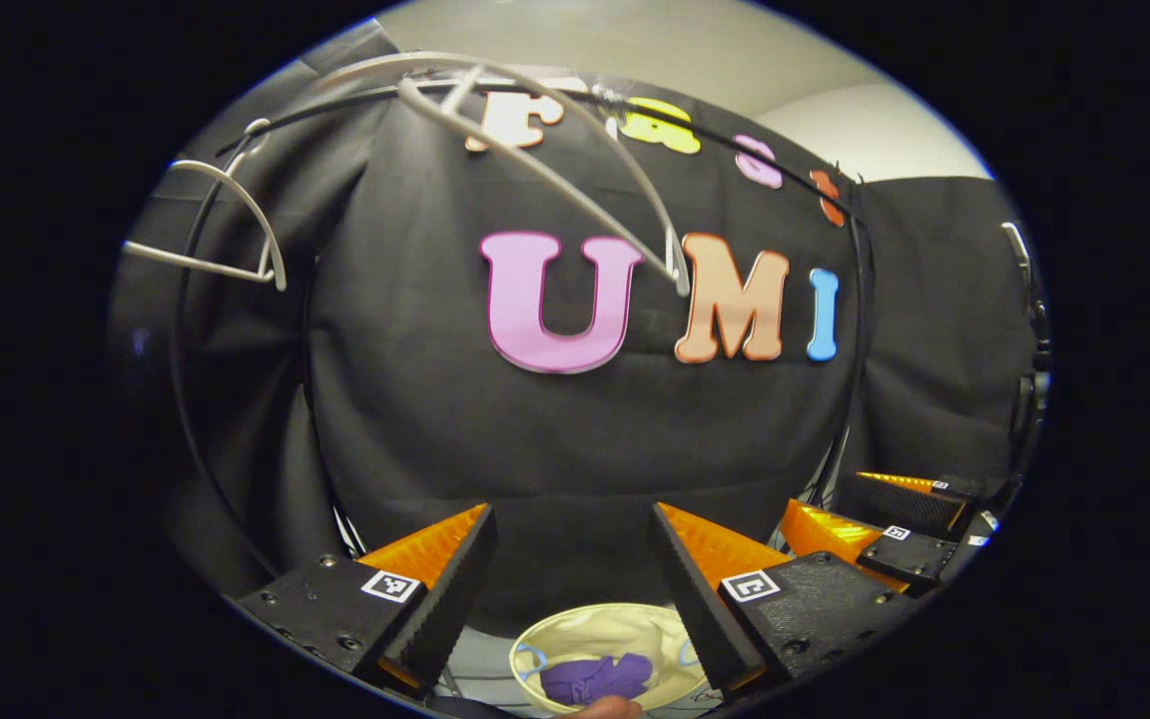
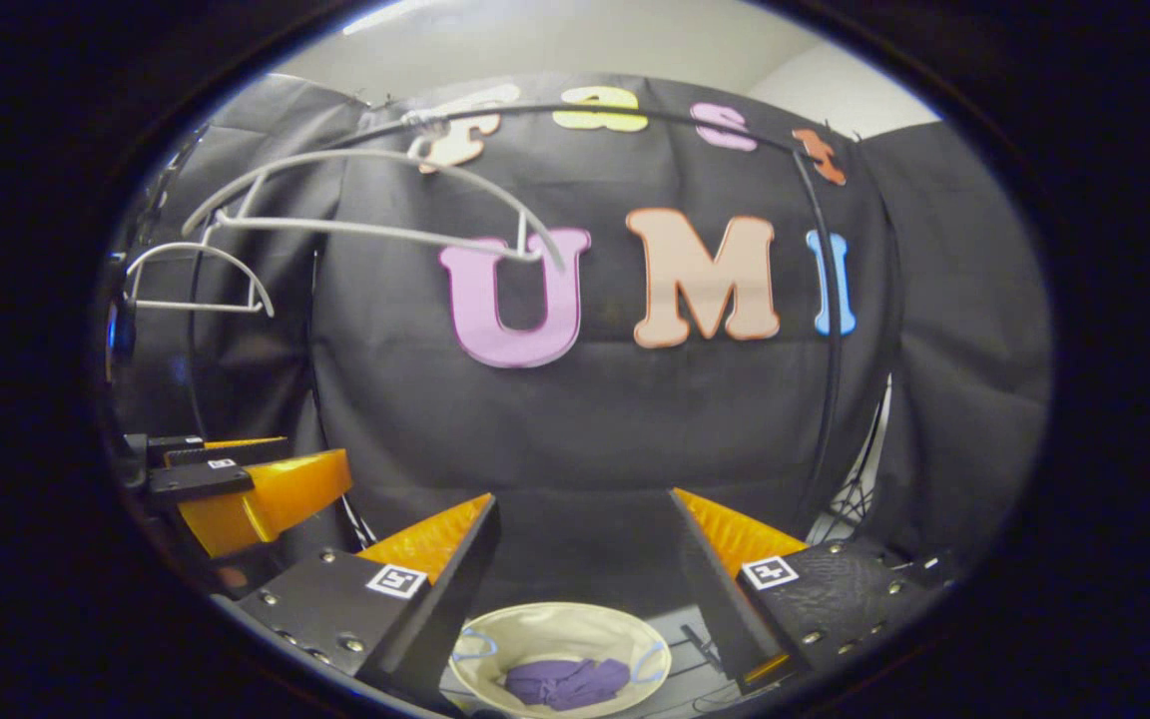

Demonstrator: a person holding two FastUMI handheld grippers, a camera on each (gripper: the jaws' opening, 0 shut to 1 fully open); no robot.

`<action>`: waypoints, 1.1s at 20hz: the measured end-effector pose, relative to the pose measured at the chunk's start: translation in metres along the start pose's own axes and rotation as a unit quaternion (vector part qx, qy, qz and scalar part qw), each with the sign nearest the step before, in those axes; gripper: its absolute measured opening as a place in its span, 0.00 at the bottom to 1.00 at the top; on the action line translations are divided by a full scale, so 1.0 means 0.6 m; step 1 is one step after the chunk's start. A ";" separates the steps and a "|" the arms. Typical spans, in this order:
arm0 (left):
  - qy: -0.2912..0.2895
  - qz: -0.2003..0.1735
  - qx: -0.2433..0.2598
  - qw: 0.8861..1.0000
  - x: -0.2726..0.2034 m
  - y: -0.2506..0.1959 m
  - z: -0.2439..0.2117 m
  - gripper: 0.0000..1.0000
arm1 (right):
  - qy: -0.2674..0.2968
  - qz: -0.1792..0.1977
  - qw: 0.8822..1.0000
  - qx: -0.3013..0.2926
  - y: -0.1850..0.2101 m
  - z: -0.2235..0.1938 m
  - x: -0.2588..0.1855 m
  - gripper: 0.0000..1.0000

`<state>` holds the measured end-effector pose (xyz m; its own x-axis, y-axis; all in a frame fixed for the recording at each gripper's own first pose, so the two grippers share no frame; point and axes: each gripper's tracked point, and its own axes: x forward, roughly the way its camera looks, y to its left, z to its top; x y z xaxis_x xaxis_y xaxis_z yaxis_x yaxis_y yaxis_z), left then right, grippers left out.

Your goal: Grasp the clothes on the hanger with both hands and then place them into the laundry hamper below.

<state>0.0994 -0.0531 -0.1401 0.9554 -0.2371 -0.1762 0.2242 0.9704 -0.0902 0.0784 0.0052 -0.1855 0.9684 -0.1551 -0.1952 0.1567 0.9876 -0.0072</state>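
Note:
A purple garment (image 1: 597, 677) lies crumpled inside the cream round laundry hamper (image 1: 545, 634) on the floor below; the right gripper view shows the same garment (image 2: 567, 683) in the hamper (image 2: 525, 625). A bare white hanger (image 1: 545, 160) hangs from the black rail, also visible as hanger (image 2: 375, 200). My left gripper (image 1: 573, 534) is open above the hamper with nothing between its fingers. My right gripper (image 2: 585, 524) is open too, empty. The right gripper (image 1: 884, 529) appears to the right in the left gripper view; the left gripper (image 2: 246, 489) appears at left in the right gripper view.
A second empty white hanger (image 1: 221, 230) hangs farther left on the curved black rail (image 1: 735, 125), seen again as hanger (image 2: 196, 275). Black cloth walls enclose the booth behind and to both sides.

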 end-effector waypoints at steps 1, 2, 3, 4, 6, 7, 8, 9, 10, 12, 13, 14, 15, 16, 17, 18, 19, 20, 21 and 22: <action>-0.006 0.003 -0.001 1.000 -0.013 0.006 0.017 0.91 | -0.012 0.002 1.000 0.001 0.004 0.020 -0.014 0.99; -0.009 0.007 -0.003 1.000 -0.027 0.009 0.029 0.90 | -0.021 0.003 1.000 0.006 0.005 0.036 -0.029 0.95; -0.012 0.008 -0.006 1.000 -0.040 0.008 0.042 0.90 | -0.029 0.006 0.999 0.012 0.006 0.050 -0.046 0.98; -0.021 0.009 -0.009 1.000 -0.056 0.010 0.056 0.90 | -0.038 0.007 0.999 0.018 0.007 0.065 -0.065 1.00; -0.041 0.014 -0.011 0.999 -0.081 0.017 0.081 0.90 | -0.055 0.009 0.998 0.025 0.007 0.087 -0.105 1.00; -0.056 0.016 -0.011 0.998 -0.096 0.021 0.095 0.90 | -0.064 0.009 0.998 0.027 0.007 0.096 -0.122 0.98; -0.066 0.018 -0.012 0.998 -0.108 0.021 0.105 0.95 | -0.068 0.008 0.997 0.031 0.005 0.101 -0.139 0.93; -0.070 0.020 -0.012 0.997 -0.118 0.021 0.109 0.95 | -0.073 0.007 0.997 0.036 0.003 0.106 -0.156 1.00; -0.071 0.022 -0.011 0.997 -0.129 0.025 0.102 0.90 | -0.082 0.008 0.996 0.039 0.002 0.112 -0.171 1.00; -0.057 0.024 -0.006 0.998 -0.148 0.017 0.077 0.90 | -0.086 0.016 0.995 0.044 0.004 0.112 -0.194 1.00; -0.050 0.020 -0.006 0.999 -0.158 0.010 0.068 0.90 | -0.082 0.024 0.995 0.047 0.005 0.108 -0.201 0.99; -0.049 0.016 -0.006 0.999 -0.165 0.003 0.065 0.94 | -0.080 0.034 0.995 0.049 0.008 0.105 -0.209 0.99; -0.054 0.009 0.000 0.999 -0.172 -0.006 0.064 0.90 | -0.082 0.041 0.995 0.049 0.008 0.107 -0.215 0.99; -0.059 0.012 0.006 0.998 -0.178 -0.009 0.060 0.90 | -0.084 0.046 0.994 0.049 0.005 0.112 -0.222 0.99; -0.062 0.019 0.010 0.998 -0.180 -0.008 0.056 0.90 | -0.086 0.051 0.994 0.048 0.001 0.111 -0.230 0.99; -0.060 0.027 0.012 0.998 -0.180 -0.011 0.047 0.90 | -0.086 0.055 0.994 0.045 -0.002 0.110 -0.234 0.99; -0.055 0.031 0.014 0.998 -0.182 -0.017 0.041 0.89 | -0.086 0.058 0.994 0.042 -0.006 0.107 -0.242 0.99; -0.054 0.028 0.018 0.998 -0.183 -0.028 0.040 0.90 | -0.090 0.059 0.993 0.038 -0.012 0.107 -0.252 0.99; -0.058 0.027 0.019 0.998 -0.187 -0.036 0.040 0.90 | -0.102 0.059 0.992 0.035 -0.019 0.110 -0.263 0.99; -0.061 0.026 0.021 0.998 -0.192 -0.043 0.041 0.90 | -0.115 0.055 0.991 0.033 -0.029 0.114 -0.277 0.99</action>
<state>-0.0120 -0.0494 -0.0934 0.9817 -0.1812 -0.0590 0.1789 0.9829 -0.0428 -0.0717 0.0122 -0.0860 0.9978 -0.0547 0.0378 0.0521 0.9964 0.0668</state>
